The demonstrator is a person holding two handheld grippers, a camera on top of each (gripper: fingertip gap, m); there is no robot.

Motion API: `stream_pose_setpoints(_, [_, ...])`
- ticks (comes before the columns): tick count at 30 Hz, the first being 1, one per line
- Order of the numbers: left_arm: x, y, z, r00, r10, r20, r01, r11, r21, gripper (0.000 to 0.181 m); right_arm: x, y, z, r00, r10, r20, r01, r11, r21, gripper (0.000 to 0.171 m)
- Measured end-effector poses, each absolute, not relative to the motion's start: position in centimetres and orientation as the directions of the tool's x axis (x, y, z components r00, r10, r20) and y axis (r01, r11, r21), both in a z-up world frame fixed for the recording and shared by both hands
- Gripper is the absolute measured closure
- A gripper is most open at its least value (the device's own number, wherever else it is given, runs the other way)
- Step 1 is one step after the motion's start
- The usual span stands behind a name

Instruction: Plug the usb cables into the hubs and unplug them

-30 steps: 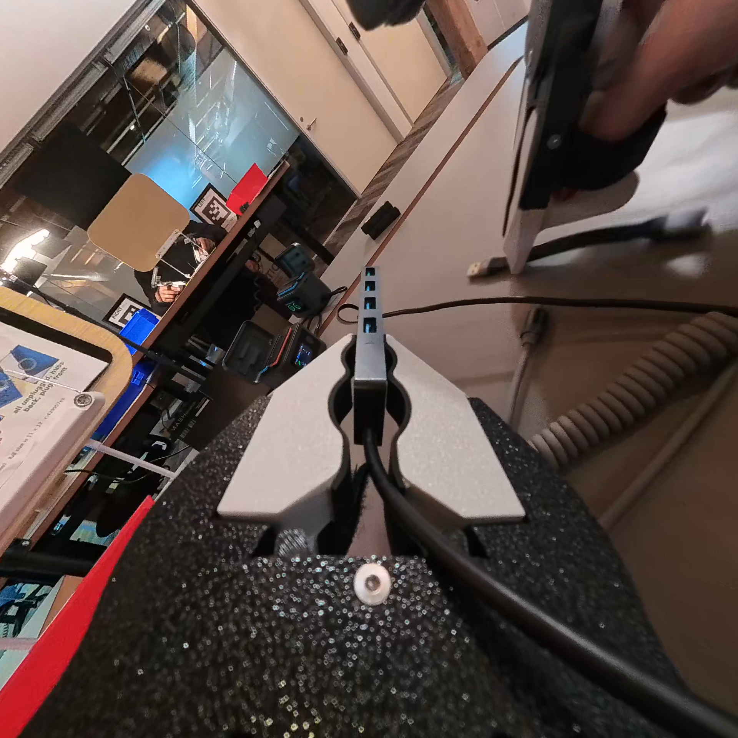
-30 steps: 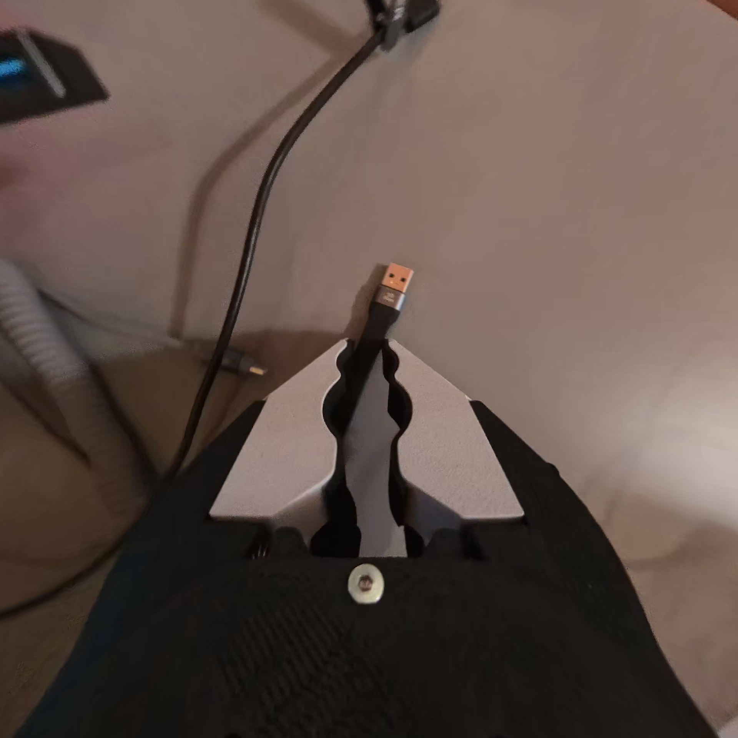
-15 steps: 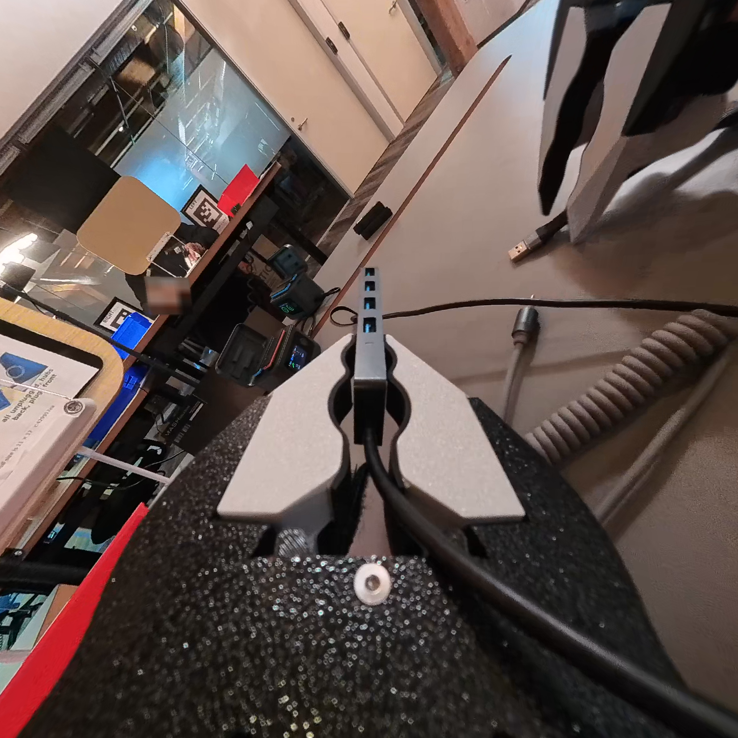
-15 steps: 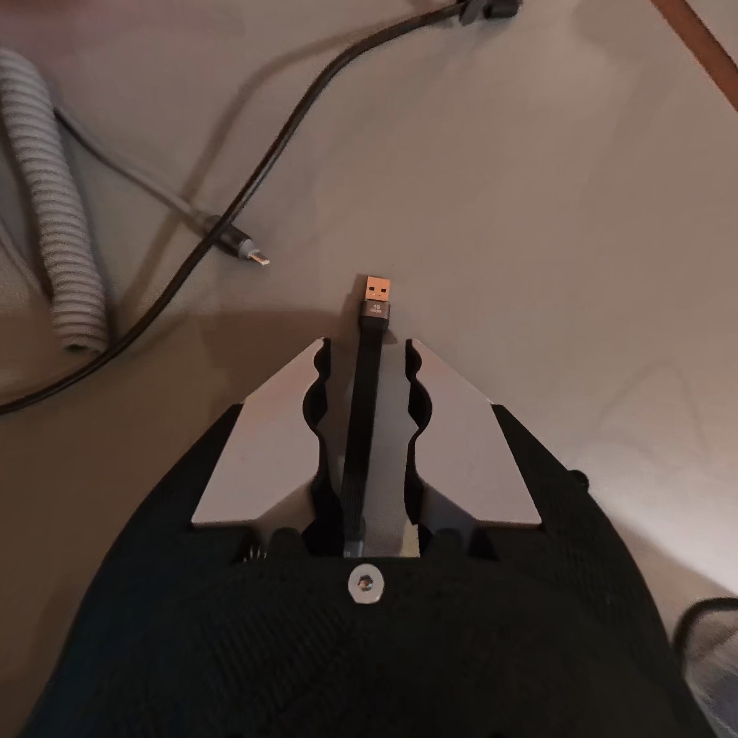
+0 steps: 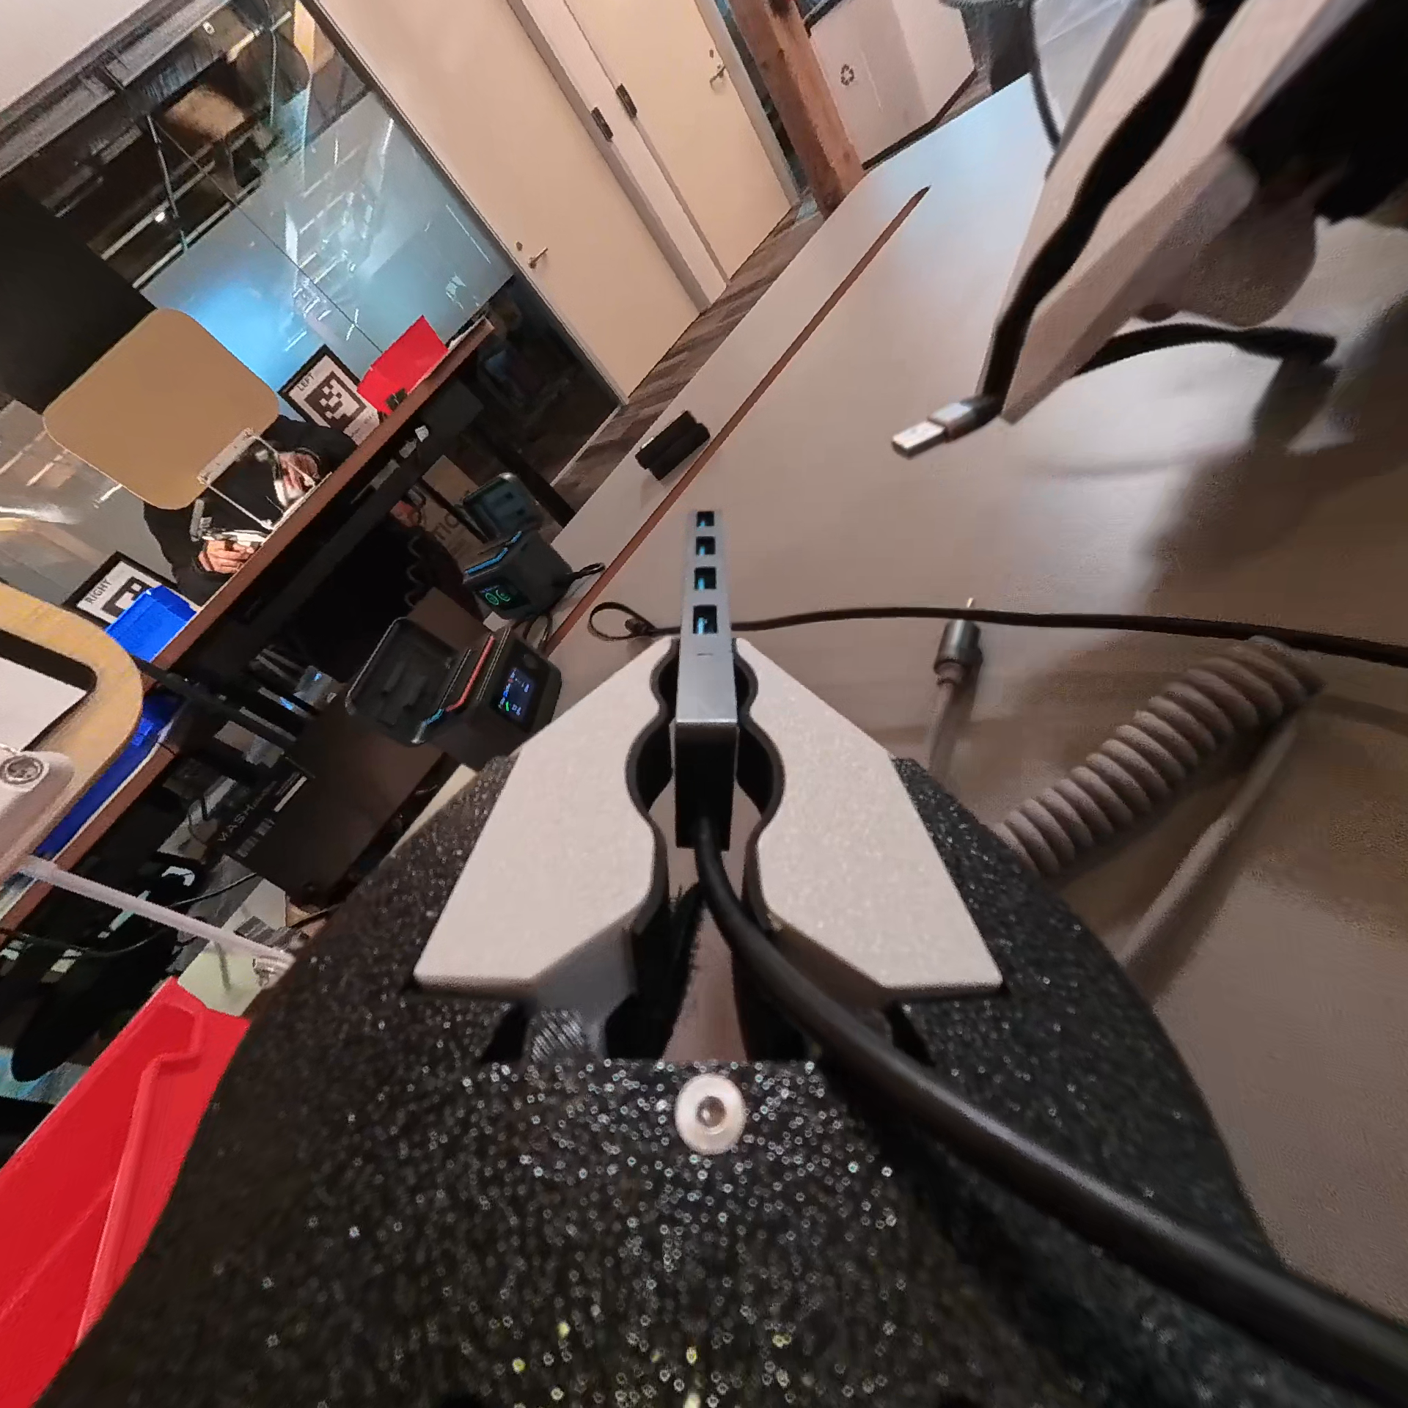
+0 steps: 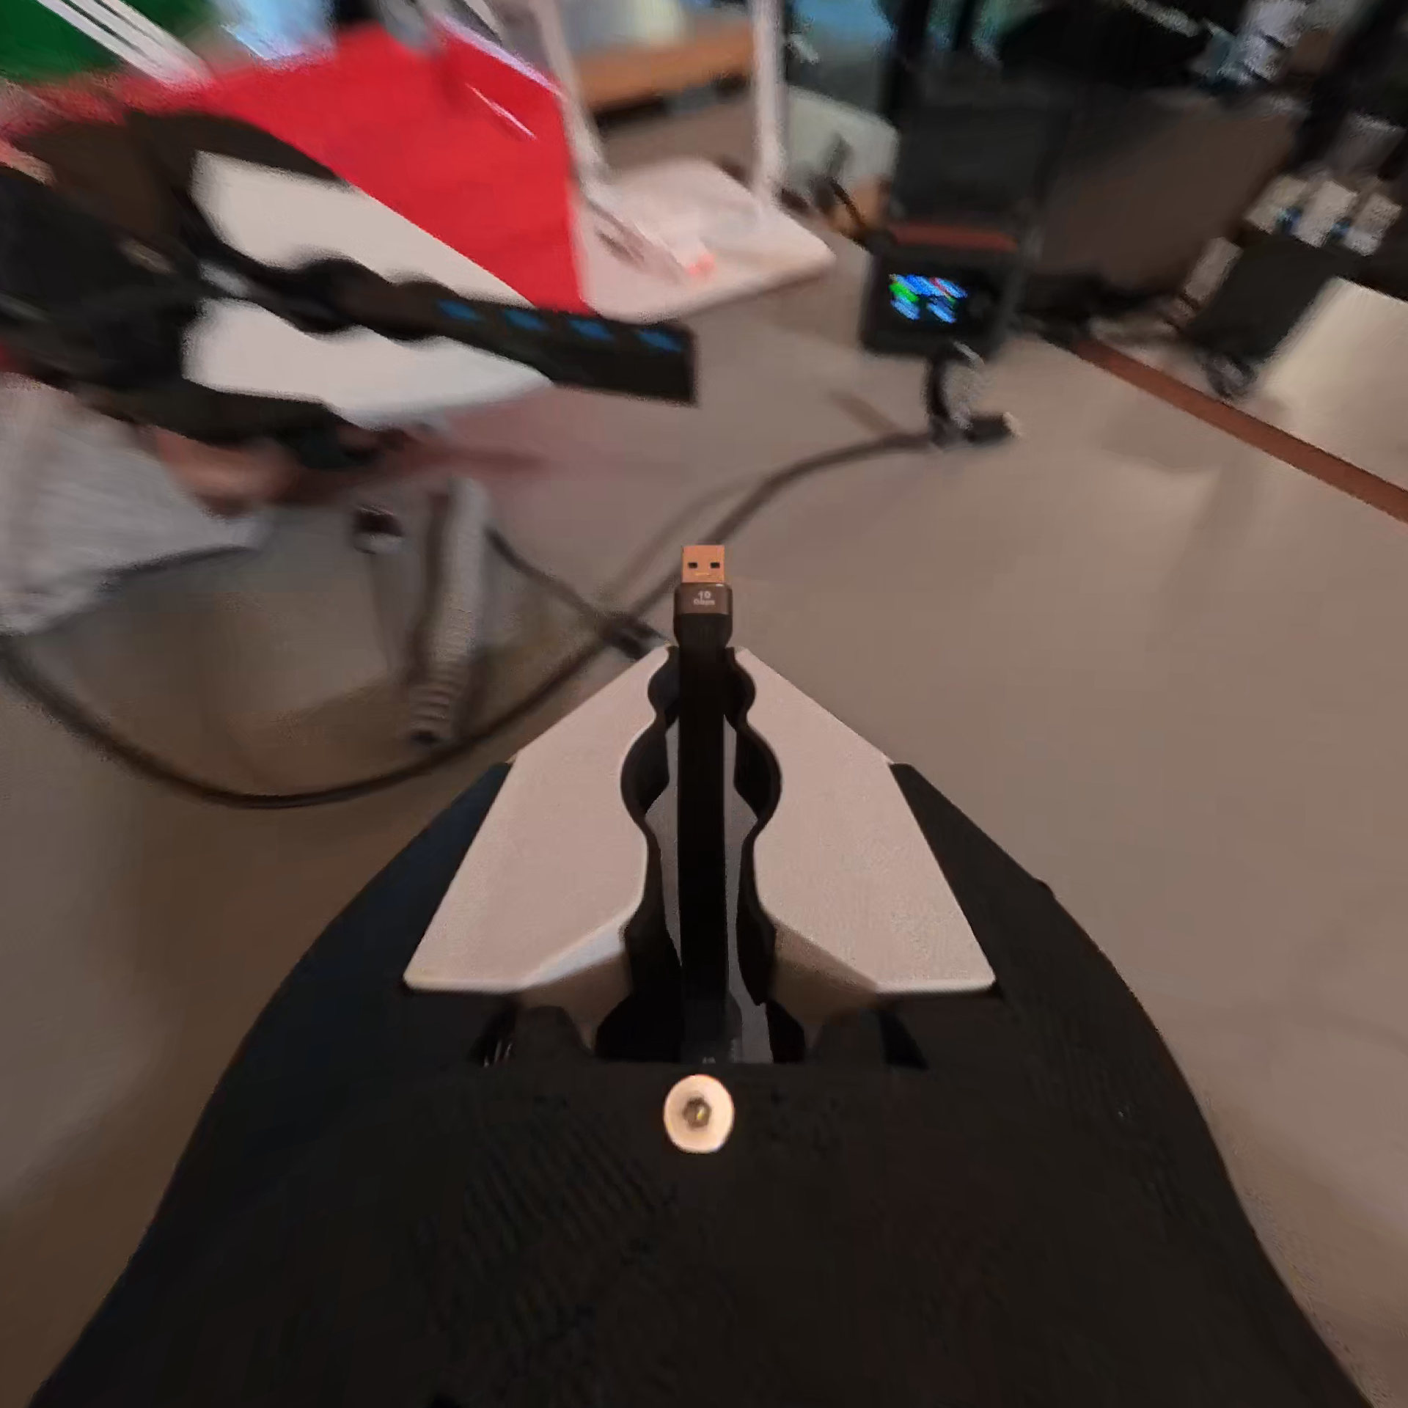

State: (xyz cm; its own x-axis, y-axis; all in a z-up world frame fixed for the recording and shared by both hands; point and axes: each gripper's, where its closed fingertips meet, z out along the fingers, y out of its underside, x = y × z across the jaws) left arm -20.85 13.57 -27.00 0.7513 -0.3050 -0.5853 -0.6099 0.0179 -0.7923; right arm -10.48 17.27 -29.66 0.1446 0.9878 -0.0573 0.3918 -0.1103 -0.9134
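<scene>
My left gripper (image 5: pixel 705 655) is shut on a slim dark USB hub (image 5: pixel 705 609) with several blue ports, held above the table with its black lead running back over the gripper. My right gripper (image 6: pixel 705 655) is shut on a flat black USB cable (image 6: pixel 701 762) whose metal plug (image 6: pixel 702 568) sticks out past the fingertips. The right gripper and its plug (image 5: pixel 941 428) show at the upper right of the left wrist view, off the table and right of the hub. The hub (image 6: pixel 564 343) shows blurred at the upper left of the right wrist view.
On the grey table (image 5: pixel 876 488) lie a thin black cable (image 5: pixel 1067 621), a grey coiled cable (image 5: pixel 1158 769) and a loose grey plug (image 5: pixel 956 648). Small devices with lit screens (image 5: pixel 518 697) sit past the table's far edge. A person sits at another desk behind. There is about 12 cm between the tips of the two grippers.
My right gripper closed on the black cable, lifted it off the table and swung up to face the hub. The left gripper and hub stayed almost still.
</scene>
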Motion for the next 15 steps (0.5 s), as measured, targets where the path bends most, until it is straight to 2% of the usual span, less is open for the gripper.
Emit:
stream_pose_setpoints(1, [-20.6,13.5,-27.0,0.745,-0.310,-0.591,-0.615,0.025,-0.789,0.172,-10.7,16.0,-28.6,0.061,0.992,-0.107,0.332,-0.122,-0.935,0.163])
stream_pose_setpoints(4, [-19.9,13.2,-27.0,0.717,-0.316,-0.621,-0.643,0.044,-0.765,0.172,-10.6,13.9,-26.7,-0.106,0.970,-0.220,0.216,-0.193,-0.957,0.163])
stream_pose_setpoints(9, [-19.1,12.9,-27.2,0.649,-0.308,-0.696,-0.714,0.071,-0.697,0.172,-10.2,12.9,-25.7,-0.219,0.939,-0.267,0.156,-0.236,-0.959,0.163])
stream_pose_setpoints(15, [-18.2,12.4,-27.2,0.609,-0.309,-0.731,-0.744,0.098,-0.661,0.172,-10.4,12.7,-26.0,-0.220,0.933,-0.286,0.175,-0.250,-0.952,0.163])
